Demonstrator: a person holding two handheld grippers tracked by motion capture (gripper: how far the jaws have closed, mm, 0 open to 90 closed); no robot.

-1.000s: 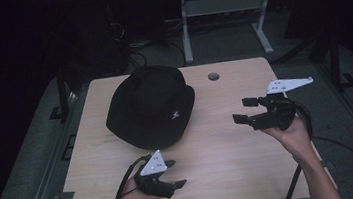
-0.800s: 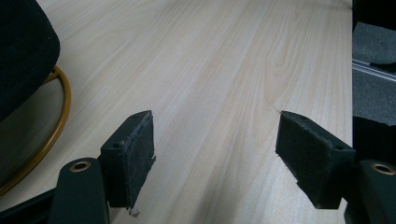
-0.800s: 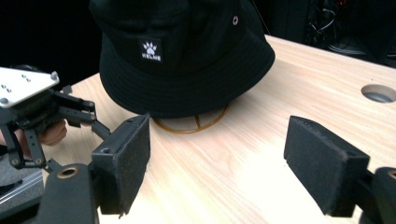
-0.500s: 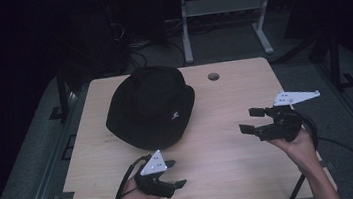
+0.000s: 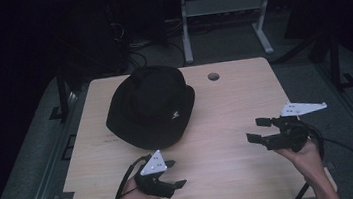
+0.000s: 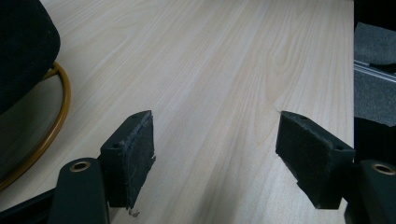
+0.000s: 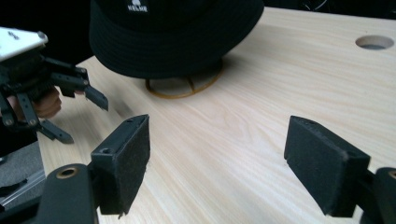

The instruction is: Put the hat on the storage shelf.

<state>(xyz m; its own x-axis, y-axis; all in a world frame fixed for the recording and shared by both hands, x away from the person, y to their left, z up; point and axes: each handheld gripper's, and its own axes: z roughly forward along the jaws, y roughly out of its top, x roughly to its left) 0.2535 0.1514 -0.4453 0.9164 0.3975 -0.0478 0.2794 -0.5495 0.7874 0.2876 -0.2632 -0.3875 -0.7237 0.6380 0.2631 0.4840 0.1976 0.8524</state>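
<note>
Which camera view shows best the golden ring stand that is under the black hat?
The right gripper view: the ring stand shows as a hoop with spokes beneath the hat. The left gripper view gives one arc of it. In the high view the hat covers it.

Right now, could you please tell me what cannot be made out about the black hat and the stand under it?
- Gold wire stand: the black fabric bucket hat covers all but its base ring in both tool views; in the high view the brim hides it.
- Hat's white label: cut off by the right gripper view's top edge.
- Hat's small white logo: too small in the high view.
</note>
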